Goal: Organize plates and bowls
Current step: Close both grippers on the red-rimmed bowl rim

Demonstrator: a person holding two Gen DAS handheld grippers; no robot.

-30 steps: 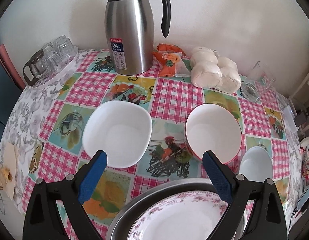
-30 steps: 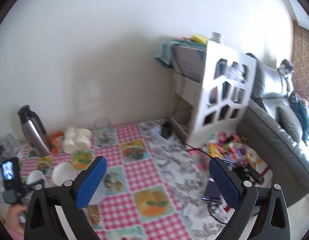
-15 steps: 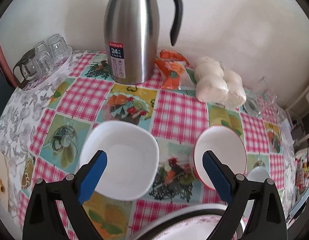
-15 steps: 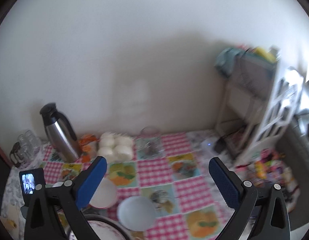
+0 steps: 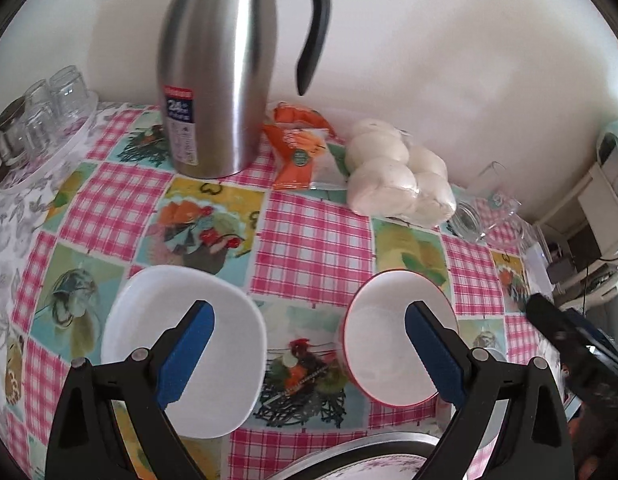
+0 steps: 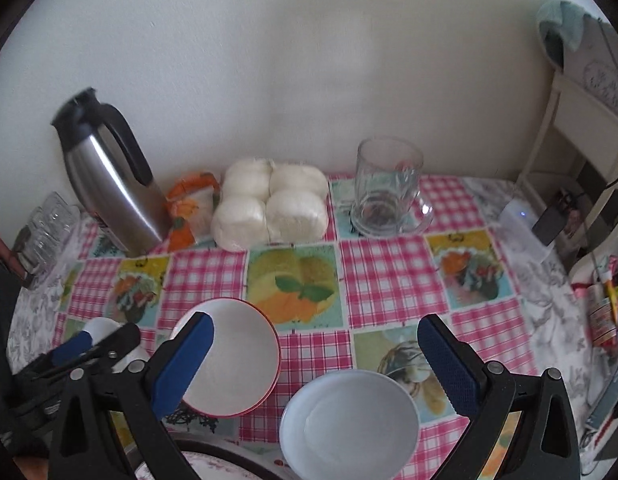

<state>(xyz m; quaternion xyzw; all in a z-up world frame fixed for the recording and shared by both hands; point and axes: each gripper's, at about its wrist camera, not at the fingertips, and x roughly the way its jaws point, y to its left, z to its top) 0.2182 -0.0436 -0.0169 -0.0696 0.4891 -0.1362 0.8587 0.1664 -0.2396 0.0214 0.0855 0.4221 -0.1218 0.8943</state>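
The counter has a checked cloth and stands against a white wall. Near the wall stand a flask and buns. Both tools, left and right, are wide and hold nothing.

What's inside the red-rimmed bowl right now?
The red-rimmed bowl looks empty: only its white inside shows. The right gripper finger covers its near left part, so that patch can't be checked.
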